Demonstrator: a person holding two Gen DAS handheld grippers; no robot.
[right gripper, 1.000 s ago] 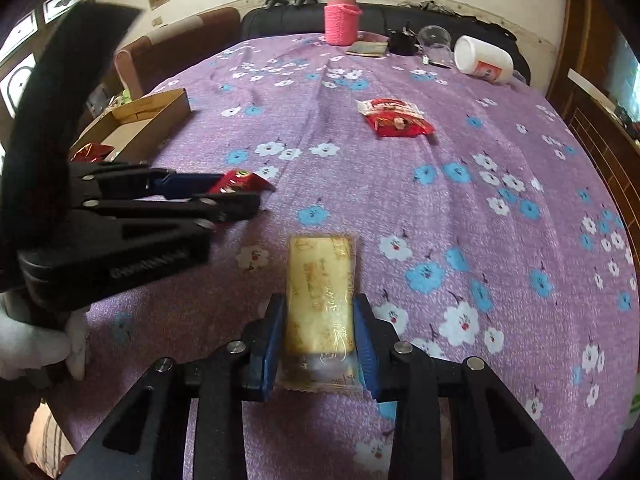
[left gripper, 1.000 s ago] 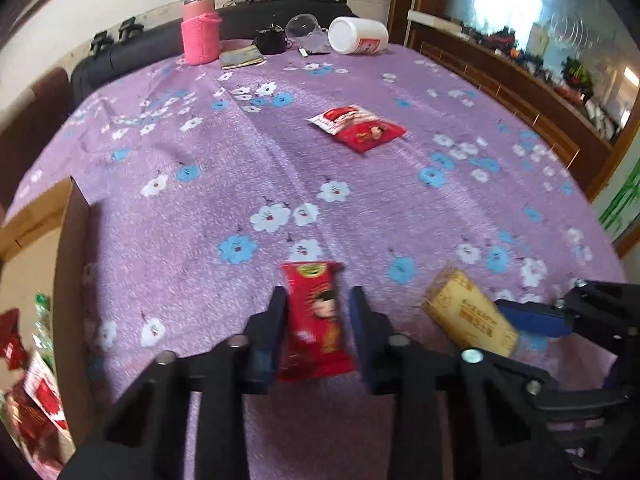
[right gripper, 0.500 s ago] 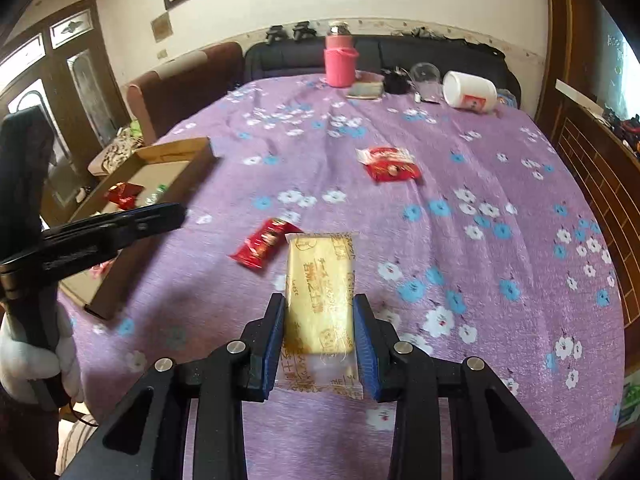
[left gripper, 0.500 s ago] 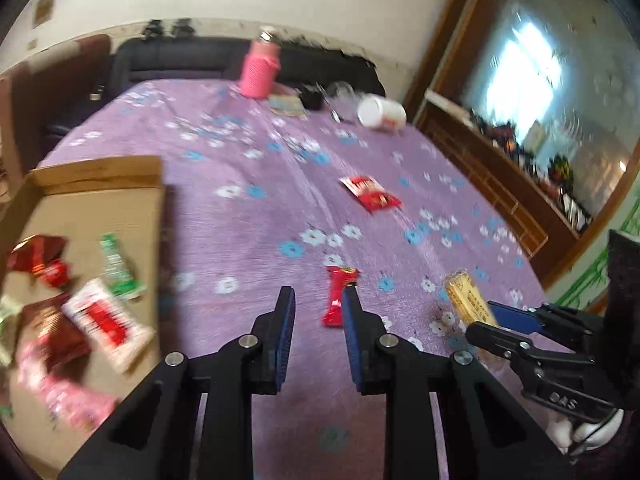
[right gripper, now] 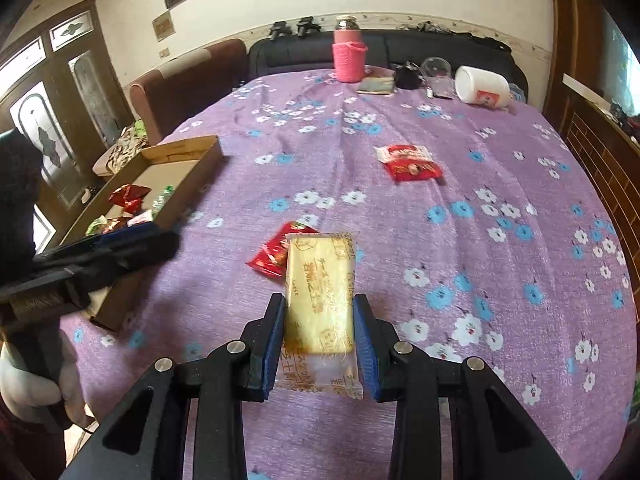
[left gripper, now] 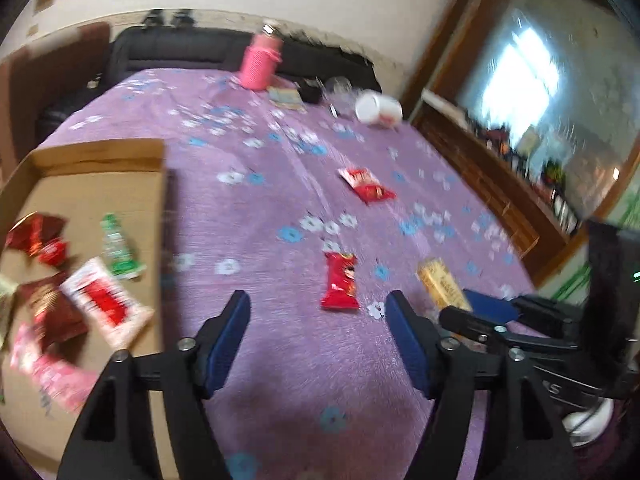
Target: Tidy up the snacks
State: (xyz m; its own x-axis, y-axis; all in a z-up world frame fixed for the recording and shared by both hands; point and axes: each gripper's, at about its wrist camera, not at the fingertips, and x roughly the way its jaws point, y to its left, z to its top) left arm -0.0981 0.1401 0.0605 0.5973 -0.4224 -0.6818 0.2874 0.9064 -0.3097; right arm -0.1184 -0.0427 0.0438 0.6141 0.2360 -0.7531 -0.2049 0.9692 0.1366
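Showing risk: the right gripper (right gripper: 319, 334) pinched a yellow wafer packet (right gripper: 320, 300) above the table, well short of the cardboard box (right gripper: 188, 168); the slick wrapper might slip. The left gripper (left gripper: 318, 340), jaws opening and empty, left the red packet (left gripper: 340, 280) lying unboxed.

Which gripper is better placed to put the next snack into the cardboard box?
Right. The right gripper already clamps the yellow snack pack. The left gripper is nearer the cardboard box, but its jaws are opening, with nothing between them; the red snack pack lies on the tablecloth.
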